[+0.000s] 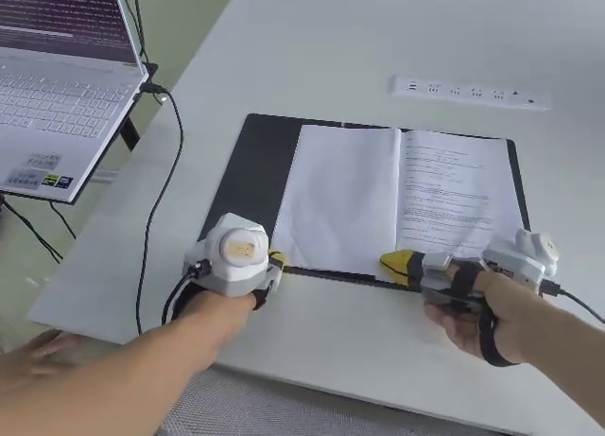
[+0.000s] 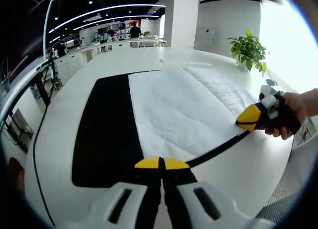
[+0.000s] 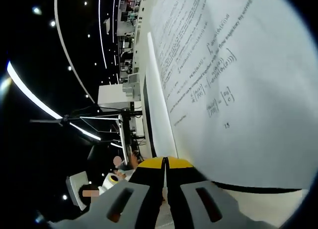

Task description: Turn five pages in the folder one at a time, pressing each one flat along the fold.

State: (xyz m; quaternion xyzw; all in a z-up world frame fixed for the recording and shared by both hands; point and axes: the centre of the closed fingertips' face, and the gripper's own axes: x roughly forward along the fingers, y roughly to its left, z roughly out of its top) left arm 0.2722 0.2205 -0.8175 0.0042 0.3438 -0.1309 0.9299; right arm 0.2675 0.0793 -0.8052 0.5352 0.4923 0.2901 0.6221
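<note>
The folder (image 1: 241,171) lay open on the white table (image 1: 312,48), in the middle of the head view. Its black inner cover was bare at 9 o'clock. A blank page (image 1: 340,200) lay just left of the fold (image 1: 397,195) and a printed page (image 1: 458,195) just right of it. Both pages lay nearly flat.

The left gripper (image 1: 275,259) sat at the folder's 7 o'clock corner, on the near edge. In its own view its 2 yellow fingertips (image 2: 149,163) were pressed together with nothing between them. The right gripper (image 1: 395,262) came in from 4 o'clock, its tip at the near end of the fold at 6 o'clock. In the right gripper view its jaws were also drawn tight, and no paper could be seen pinched in them. The bottom edge of the printed page ran just beyond the tips.

Bare table lay open at 12 o'clock, up to a power strip (image 1: 471,92) at 1 o'clock that was well apart from the far edge of the folder. At 6 o'clock only a narrow band of table separated the folder from the table's near edge. A laptop (image 1: 57,95) stood at 10 o'clock. Its black cable (image 1: 161,200) trailed down the 9 o'clock side, near the folder's left edge but not touching it. A hand (image 1: 38,349) rested at 8 o'clock, beyond the table edge.
</note>
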